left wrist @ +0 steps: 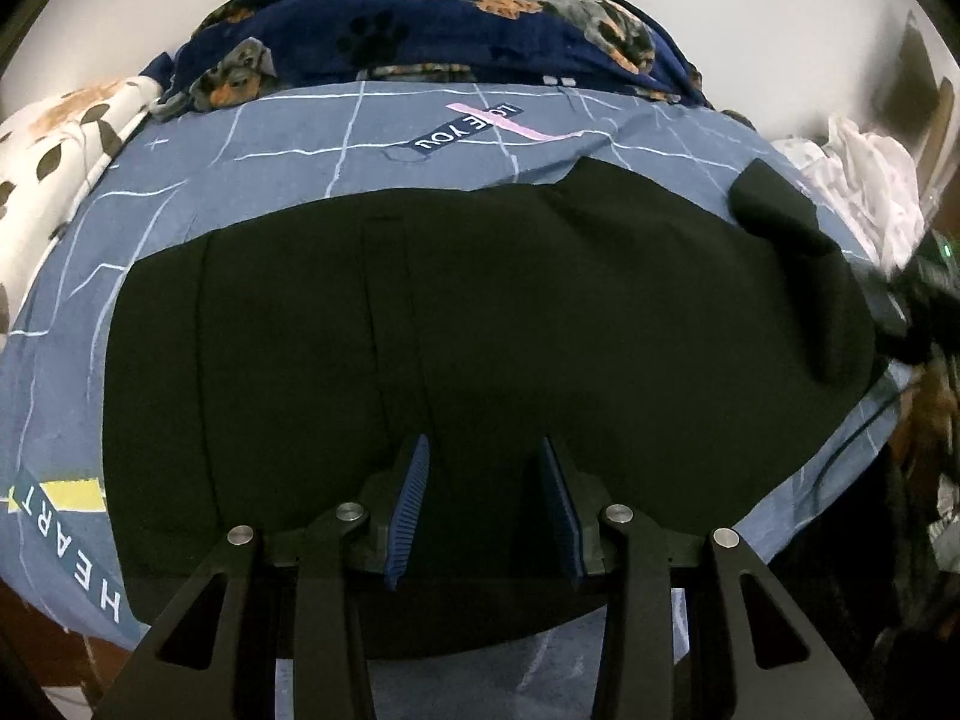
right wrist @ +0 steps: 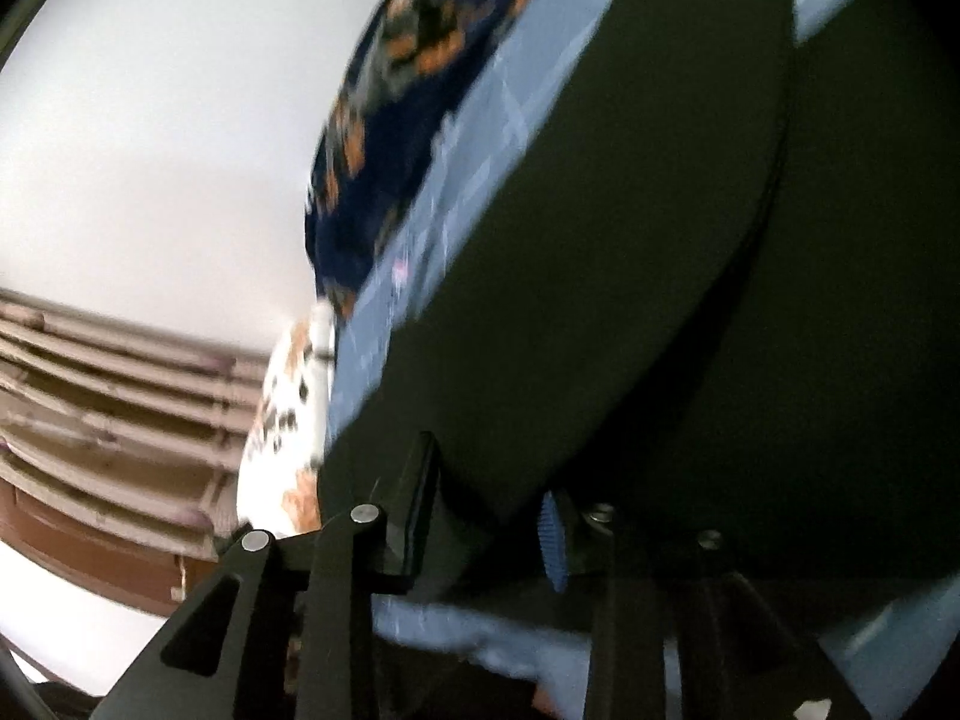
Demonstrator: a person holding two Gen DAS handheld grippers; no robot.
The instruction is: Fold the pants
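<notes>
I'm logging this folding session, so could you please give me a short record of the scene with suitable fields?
garment: black pants, folded over, lying flat
surface: blue bedsheet with white grid lines and printed words
behind: navy dog-print blanket
left gripper: open above the pants, nothing between the pads
right gripper: open, close to the pants; view blurred
far end: one corner of the pants lies flipped over
</notes>
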